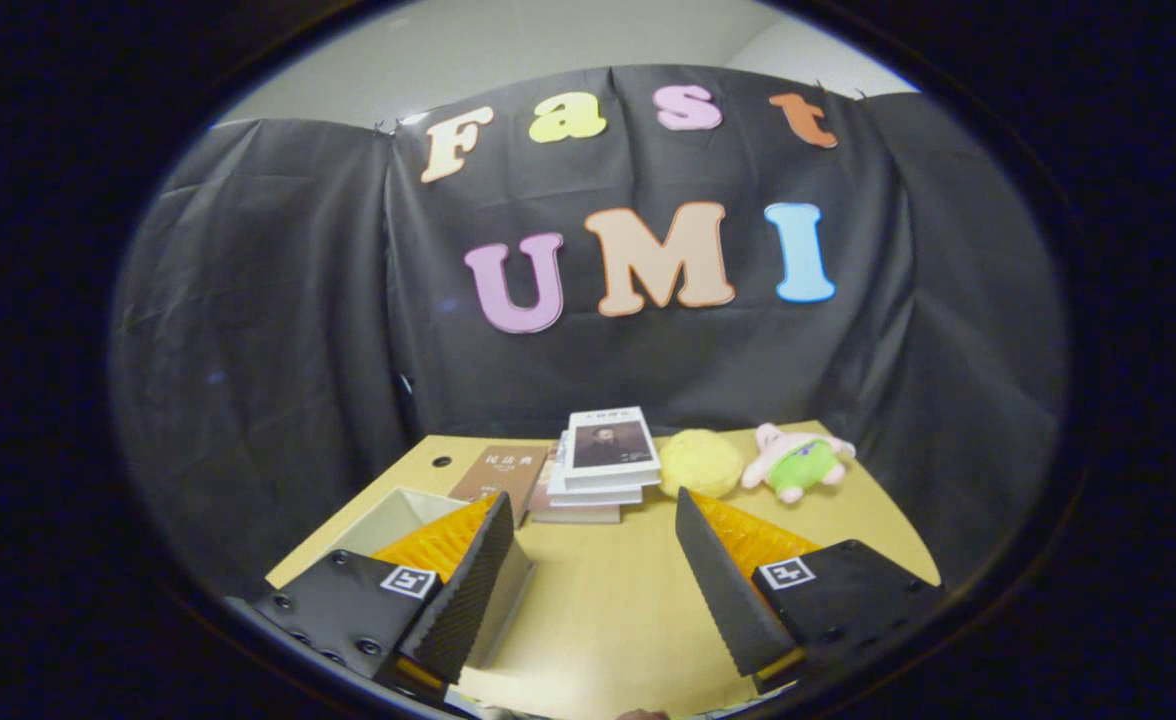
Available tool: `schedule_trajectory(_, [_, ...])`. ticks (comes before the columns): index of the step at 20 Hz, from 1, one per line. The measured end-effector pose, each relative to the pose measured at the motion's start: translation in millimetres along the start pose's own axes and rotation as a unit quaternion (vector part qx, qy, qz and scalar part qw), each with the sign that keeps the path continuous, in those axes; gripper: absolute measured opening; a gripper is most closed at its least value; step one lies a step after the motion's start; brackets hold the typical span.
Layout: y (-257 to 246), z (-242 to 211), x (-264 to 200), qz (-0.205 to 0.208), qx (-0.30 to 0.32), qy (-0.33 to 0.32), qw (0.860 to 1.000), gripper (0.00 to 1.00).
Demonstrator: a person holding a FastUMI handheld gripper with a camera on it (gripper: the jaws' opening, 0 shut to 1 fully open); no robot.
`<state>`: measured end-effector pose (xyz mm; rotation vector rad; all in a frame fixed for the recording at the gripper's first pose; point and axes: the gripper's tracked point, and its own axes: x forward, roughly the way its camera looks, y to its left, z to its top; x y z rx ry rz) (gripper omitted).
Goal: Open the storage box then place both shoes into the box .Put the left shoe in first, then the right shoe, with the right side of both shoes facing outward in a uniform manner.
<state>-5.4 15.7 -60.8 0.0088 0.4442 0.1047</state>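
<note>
My gripper [593, 525] hangs open above the wooden table [598, 600], its two fingers wide apart with nothing between them. Behind and partly under the left finger [468, 590] stands a pale storage box [403, 515], its top open and a light inner wall showing. The left finger covers most of the box, so what lies inside is hidden.
Beyond the fingers at the table's back lie a stack of books [603, 460] and a brown book [503, 475] beside it. To their right sit a yellow plush [700, 462] and a pink and green plush toy [798, 462]. A small hole [441, 461] marks the back left corner.
</note>
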Motion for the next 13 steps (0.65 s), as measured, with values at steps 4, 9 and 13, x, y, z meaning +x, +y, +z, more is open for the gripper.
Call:
schedule_trajectory(4, [-27, 3, -13, -0.031, -0.015, -0.037, 0.999, 1.0])
schedule_trajectory(9, [-55, 17, -28, -0.064, -0.014, -0.084, 0.994, 1.0])
schedule_trajectory(13, [-60, 19, -32, -0.066, -0.015, -0.088, 0.994, 1.0])
